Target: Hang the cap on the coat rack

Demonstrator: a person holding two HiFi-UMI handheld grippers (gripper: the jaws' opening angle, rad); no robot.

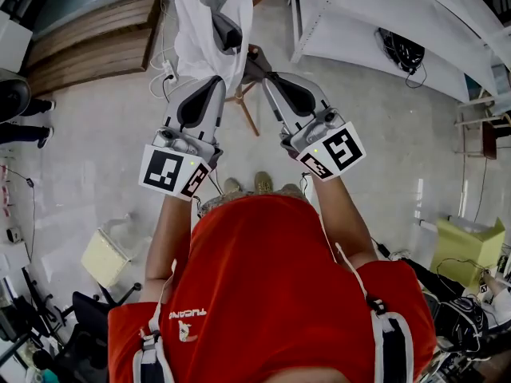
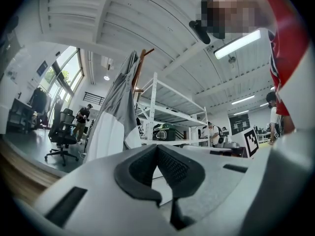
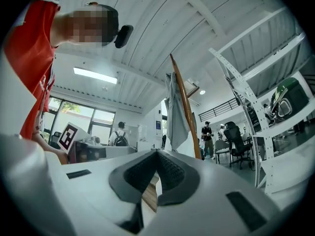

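The wooden coat rack stands on the floor ahead of me, with a white and grey garment draped over it. Its pole rises just past my right gripper, which is shut with nothing between the pads. My left gripper is also shut and empty, and points at the garment and the rack's top pegs. In the head view both grippers, left and right, are raised side by side close to the rack. I see no cap clearly in any view.
White metal shelving stands right of the rack. A wooden platform lies at the back left. A yellow box sits low left and a yellow-green one at the right. An office chair and people are farther off.
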